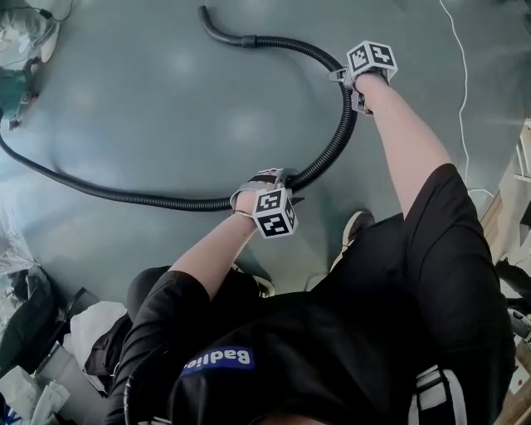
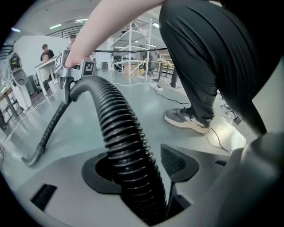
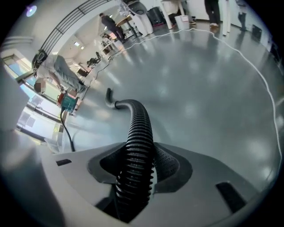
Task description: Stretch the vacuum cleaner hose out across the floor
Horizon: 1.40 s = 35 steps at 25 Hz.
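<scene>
Curving across the floor point(image 1: 166, 124), the hose point(image 1: 336, 145) is clamped by the right claw point(image 1: 352, 86) and straddled, apparently loosely, by the open left claw point(image 1: 274, 179).

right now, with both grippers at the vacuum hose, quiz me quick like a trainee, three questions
1. True or false: the hose lies straight between the two grippers.
2. What stands between the jaws of the right gripper? A hose, B white cable, C shoe.
3. Short answer: which is nearer the hose's curved end, the left gripper or the right?

Key: 1 false, it bends in an arc; 2 A; 3 the right.
</scene>
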Tool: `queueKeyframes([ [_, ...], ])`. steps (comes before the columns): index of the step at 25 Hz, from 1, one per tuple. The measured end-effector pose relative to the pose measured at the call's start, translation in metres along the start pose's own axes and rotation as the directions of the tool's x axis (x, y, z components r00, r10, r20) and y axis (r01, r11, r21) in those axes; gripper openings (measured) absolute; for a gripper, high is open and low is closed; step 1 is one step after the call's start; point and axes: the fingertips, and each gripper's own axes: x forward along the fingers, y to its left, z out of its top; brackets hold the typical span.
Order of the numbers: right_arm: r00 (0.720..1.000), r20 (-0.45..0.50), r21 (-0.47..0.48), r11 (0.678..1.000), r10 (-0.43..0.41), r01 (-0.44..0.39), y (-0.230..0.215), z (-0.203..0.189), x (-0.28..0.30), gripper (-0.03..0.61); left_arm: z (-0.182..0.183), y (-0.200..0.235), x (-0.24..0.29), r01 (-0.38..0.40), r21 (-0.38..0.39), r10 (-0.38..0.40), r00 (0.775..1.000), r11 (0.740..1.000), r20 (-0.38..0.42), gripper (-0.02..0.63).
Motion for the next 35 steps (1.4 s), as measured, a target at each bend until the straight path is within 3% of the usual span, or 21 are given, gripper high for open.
queueKeyframes([
  [1,0.999,0.029,0.034,0.999,-0.018,0.017,-0.006,0.003,-0.009,0.182,0.005,0.000,0.002,0.006,0.001,-0.006,1.000,1.000,0.012,0.285],
  [4,0.990,0.113,0.110,0.991,-0.085,0.072,-0.024,0.014,-0.039,0.181,0.043,0.019,0.004,-0.020,-0.023,0.023,0.995,1.000,0.099,0.344],
  [8,0.968,0.200,0.212,0.971,-0.154,0.111,-0.055,0.005,-0.084,0.179,0.121,0.050,0.005,-0.089,-0.021,0.091,0.970,0.996,0.227,0.350],
  [11,0.964,0.222,0.237,0.967,-0.148,0.094,-0.058,-0.013,-0.107,0.179,0.152,0.064,0.028,-0.099,-0.013,0.100,0.974,0.995,0.203,0.350],
  [15,0.963,0.241,0.270,0.961,-0.123,0.055,-0.073,-0.036,-0.147,0.179,0.166,0.063,0.079,-0.065,-0.049,0.071,0.990,0.997,0.126,0.350],
  [18,0.966,0.237,0.238,0.970,-0.101,0.043,-0.084,-0.047,-0.173,0.180,0.185,0.057,0.100,-0.028,-0.086,0.039,0.991,0.996,0.130,0.347],
  [19,0.968,0.236,0.222,0.974,-0.089,0.035,-0.086,-0.051,-0.180,0.179,0.193,0.054,0.101,-0.021,-0.078,0.031,0.990,0.997,0.138,0.316],
  [20,0.969,0.238,0.206,0.978,-0.073,0.023,-0.089,-0.054,-0.187,0.181,0.201,0.049,0.101,-0.014,-0.059,0.023,0.989,0.998,0.148,0.195],
  [23,0.970,0.244,0.178,0.983,0.006,-0.051,-0.097,-0.066,-0.194,0.185,0.215,0.033,0.097,0.008,0.028,-0.012,0.987,1.000,0.163,0.177],
  [25,0.971,0.227,0.163,0.980,0.076,-0.115,-0.105,-0.074,-0.184,0.195,0.211,0.025,0.096,0.019,0.095,-0.033,0.989,0.995,0.144,0.176],
  [27,0.977,0.185,0.129,0.983,0.104,-0.129,-0.120,-0.075,-0.170,0.244,0.204,0.017,0.099,0.031,0.144,-0.047,0.993,0.989,0.107,0.176],
  [30,0.992,0.090,0.067,0.993,0.093,-0.099,-0.149,-0.067,-0.144,0.282,0.199,0.003,0.108,0.048,0.176,-0.060,0.996,0.983,0.062,0.176],
  [35,0.996,-0.076,-0.024,0.999,0.041,-0.043,-0.185,-0.053,-0.091,0.288,0.192,-0.030,0.118,0.097,0.236,-0.100,0.995,0.967,0.000,0.178],
])
